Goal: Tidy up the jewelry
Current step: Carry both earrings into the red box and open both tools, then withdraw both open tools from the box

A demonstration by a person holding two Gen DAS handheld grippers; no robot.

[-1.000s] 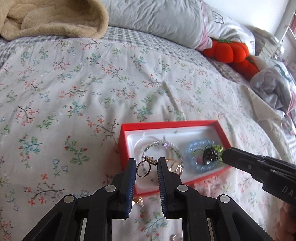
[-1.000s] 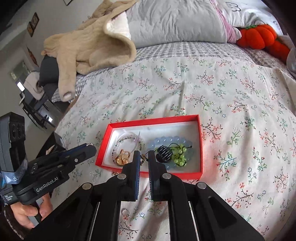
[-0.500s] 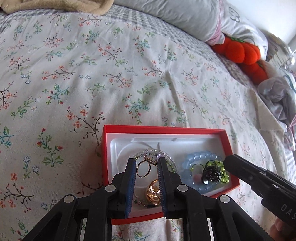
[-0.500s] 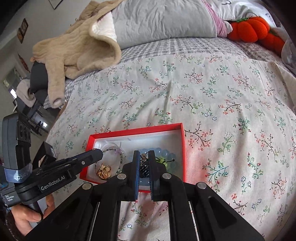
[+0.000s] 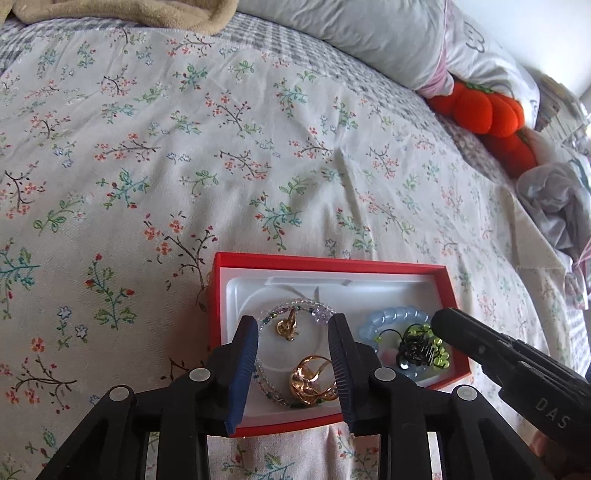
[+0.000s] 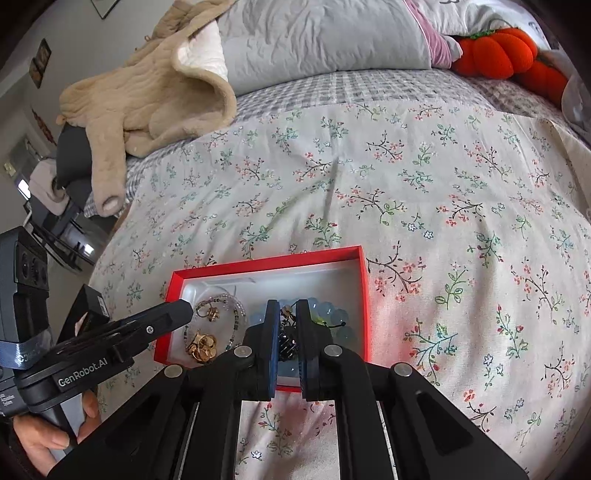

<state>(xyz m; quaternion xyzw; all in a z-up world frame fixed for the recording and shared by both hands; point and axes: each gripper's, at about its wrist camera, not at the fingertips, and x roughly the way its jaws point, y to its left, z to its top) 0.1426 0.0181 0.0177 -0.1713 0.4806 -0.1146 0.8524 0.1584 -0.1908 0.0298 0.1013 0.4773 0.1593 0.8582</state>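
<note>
A red box (image 5: 332, 263) with a white liner lies on the floral bedspread. Over its left half hangs my left gripper (image 5: 293, 319); its jaws are opening and no pad touches anything. Below them a small gold ring (image 5: 286, 328) lies inside a clear beaded bracelet (image 5: 295, 304), near a cluster of gold rings (image 5: 312, 380). In the right half a black-and-green charm (image 5: 417, 347) rests on a pale blue bead bracelet (image 5: 391, 319). My right gripper (image 6: 287, 304) is shut just above that charm (image 6: 286, 345). I cannot tell whether it pinches anything.
A beige fleece garment (image 6: 147, 92) and a grey pillow (image 6: 325, 33) lie at the head of the bed. Orange pumpkin plushes (image 5: 480, 110) and crumpled cloth (image 5: 554, 199) sit at the right. A person's hand (image 6: 40, 439) holds the left gripper (image 6: 181, 308).
The left jaws have spread, and the small gold ring they pinched now lies in the box. Both grippers have moved forward over the box. The right jaws stay shut.
</note>
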